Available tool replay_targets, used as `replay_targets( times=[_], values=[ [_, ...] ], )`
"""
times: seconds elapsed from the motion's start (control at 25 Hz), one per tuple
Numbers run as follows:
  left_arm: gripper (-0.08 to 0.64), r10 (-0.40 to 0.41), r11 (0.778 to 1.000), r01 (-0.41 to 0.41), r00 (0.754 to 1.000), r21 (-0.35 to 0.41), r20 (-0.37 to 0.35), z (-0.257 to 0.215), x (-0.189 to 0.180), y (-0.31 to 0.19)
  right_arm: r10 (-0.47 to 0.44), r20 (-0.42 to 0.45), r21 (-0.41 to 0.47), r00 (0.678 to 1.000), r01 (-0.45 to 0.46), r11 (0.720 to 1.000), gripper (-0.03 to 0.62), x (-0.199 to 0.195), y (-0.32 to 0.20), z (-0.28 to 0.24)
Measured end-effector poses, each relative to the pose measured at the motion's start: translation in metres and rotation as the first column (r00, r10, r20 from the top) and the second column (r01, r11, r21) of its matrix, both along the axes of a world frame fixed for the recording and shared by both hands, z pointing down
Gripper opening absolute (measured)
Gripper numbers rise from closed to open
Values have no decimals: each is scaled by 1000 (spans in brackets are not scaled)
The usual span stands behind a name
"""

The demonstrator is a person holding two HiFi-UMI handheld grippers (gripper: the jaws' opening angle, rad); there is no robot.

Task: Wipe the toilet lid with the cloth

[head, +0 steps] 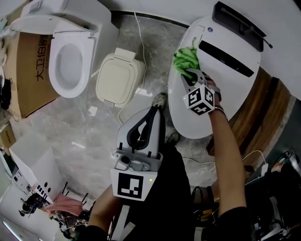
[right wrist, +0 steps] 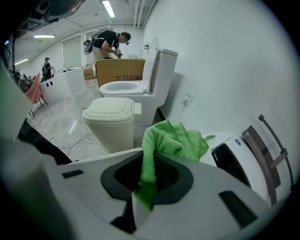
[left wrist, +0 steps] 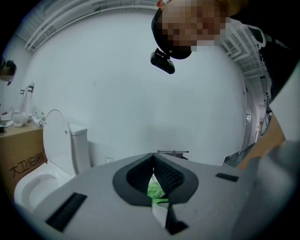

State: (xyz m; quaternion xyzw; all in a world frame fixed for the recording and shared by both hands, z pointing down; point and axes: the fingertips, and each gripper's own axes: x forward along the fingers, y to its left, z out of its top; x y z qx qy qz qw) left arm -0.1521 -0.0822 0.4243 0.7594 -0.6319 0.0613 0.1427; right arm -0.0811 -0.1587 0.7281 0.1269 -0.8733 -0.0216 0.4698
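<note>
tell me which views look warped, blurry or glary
Head view: sharp and evenly lit, little distortion. Left gripper view: fisheye bend, dark corners, a mosaic patch up top. Right gripper view: same bend, bright ceiling lights, a glare streak on the floor, cloth soft near the jaws.

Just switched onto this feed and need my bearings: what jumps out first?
The bright green cloth, clamped in the right gripper and resting on the white toilet lid at right. Next, the left gripper at centre, jaws together, off the lid, and an open toilet at upper left.
</note>
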Motion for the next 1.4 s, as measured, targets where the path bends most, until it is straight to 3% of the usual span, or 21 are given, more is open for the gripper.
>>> replay_targets(
  times=[0.8,1.16,1.4],
  values=[
    [9,-73,997,73,997,25,22,5,38,139,-185,-1,-48,983,184,982,60,47,200,27],
    [9,-104,994,104,994,36,13,2,60,177,-277,-10,-68,961,276,959,60,84,288,38],
    [9,-82,996,82,997,19,15,5,80,199,-337,-15,-65,941,336,940,60,123,325,44]
  ],
)
